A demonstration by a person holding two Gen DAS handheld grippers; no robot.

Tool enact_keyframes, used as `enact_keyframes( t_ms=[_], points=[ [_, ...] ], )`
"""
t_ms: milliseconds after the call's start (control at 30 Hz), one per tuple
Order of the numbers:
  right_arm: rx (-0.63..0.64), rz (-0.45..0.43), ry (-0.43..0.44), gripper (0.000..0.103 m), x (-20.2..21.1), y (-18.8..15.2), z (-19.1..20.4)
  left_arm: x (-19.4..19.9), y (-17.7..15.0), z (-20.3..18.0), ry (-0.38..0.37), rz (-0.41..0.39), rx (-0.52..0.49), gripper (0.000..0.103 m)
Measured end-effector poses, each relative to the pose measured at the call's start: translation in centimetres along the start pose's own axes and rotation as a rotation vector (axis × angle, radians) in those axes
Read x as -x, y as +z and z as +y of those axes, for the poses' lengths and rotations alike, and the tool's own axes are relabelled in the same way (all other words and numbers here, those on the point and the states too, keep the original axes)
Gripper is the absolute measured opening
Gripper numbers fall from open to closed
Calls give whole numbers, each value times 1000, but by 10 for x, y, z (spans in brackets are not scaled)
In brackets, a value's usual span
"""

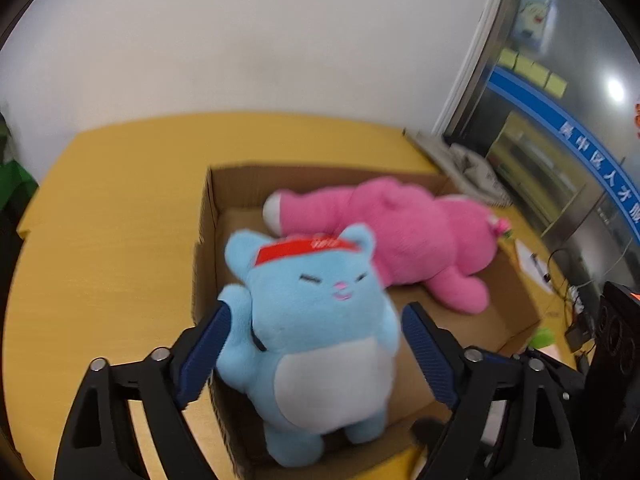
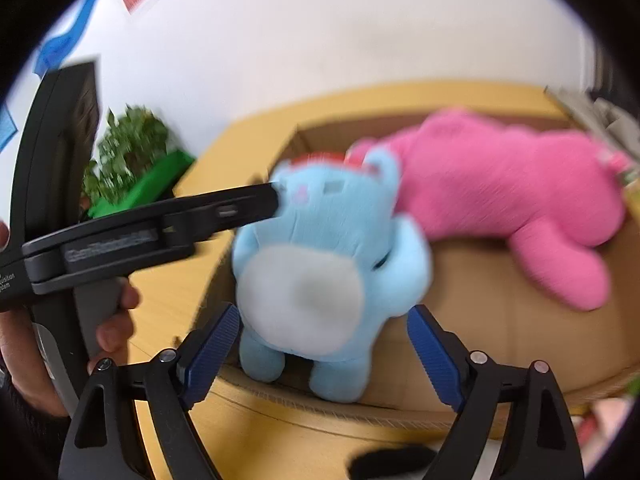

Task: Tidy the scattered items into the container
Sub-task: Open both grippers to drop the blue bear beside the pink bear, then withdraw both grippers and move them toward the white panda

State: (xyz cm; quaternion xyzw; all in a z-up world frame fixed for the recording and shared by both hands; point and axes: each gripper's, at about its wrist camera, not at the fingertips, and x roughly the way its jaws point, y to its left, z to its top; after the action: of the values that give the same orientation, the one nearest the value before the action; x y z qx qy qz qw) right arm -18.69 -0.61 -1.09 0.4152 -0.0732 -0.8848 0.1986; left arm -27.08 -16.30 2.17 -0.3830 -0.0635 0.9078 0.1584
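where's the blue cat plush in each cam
Left wrist: the blue cat plush stands low at centre, between the left claw fingers, over the near end of the cardboard box.
Right wrist: the plush is at centre, blurred, just ahead of the open right claw.
Shared landmark: the pink plush lying in the box, up and to the right of the cat in both views.
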Motion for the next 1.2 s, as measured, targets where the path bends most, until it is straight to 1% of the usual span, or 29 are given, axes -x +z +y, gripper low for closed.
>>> enact_keyframes(
  t_ms=[33,100,167,200,233,267,333,367,400,500,633,733,800,900,1033,1200],
  points=[
    [11,-30,-12,88,14,0,-1,18,0,-8,8,-37,-6,103],
    [39,-105,-43,93,48,-4,-3,56,-5,-27,26,-106,-18,103],
    [66,-165,-84,94,72,-6,-13,87,-14,-47,29,-152,-30,103],
    [81,-191,-110,96,84,-7,-17,99,-20,-57,37,-169,-37,103],
    [92,-210,-130,98,90,-1,-24,109,-26,-67,45,-183,-47,103],
    [100,-226,-148,102,102,3,-29,117,-35,-78,49,-196,-56,103],
    [100,-247,-174,102,122,-9,-38,126,-53,-95,49,-205,-56,103],
    [98,-250,-181,102,126,-14,-52,129,-63,-103,40,-204,-54,103],
    [95,-251,-185,102,141,-17,-52,131,-73,-110,27,-202,-56,103],
    [93,-245,-196,102,164,-33,-58,134,-99,-130,11,-198,-57,103],
    [90,-232,-202,102,174,-49,-64,135,-120,-147,-23,-174,-28,103],
    [94,-231,-201,102,184,-55,-68,136,-127,-156,-29,-168,-27,103],
    [94,-232,-199,102,183,-57,-72,138,-131,-160,-31,-171,-21,103],
    [97,-233,-196,102,184,-59,-76,139,-135,-160,-43,-175,8,103],
    [95,-227,-190,102,183,-60,-83,137,-138,-162,-32,-171,17,103],
    [97,-212,-168,102,178,-60,-87,130,-141,-163,-59,-163,29,103]
  ],
)
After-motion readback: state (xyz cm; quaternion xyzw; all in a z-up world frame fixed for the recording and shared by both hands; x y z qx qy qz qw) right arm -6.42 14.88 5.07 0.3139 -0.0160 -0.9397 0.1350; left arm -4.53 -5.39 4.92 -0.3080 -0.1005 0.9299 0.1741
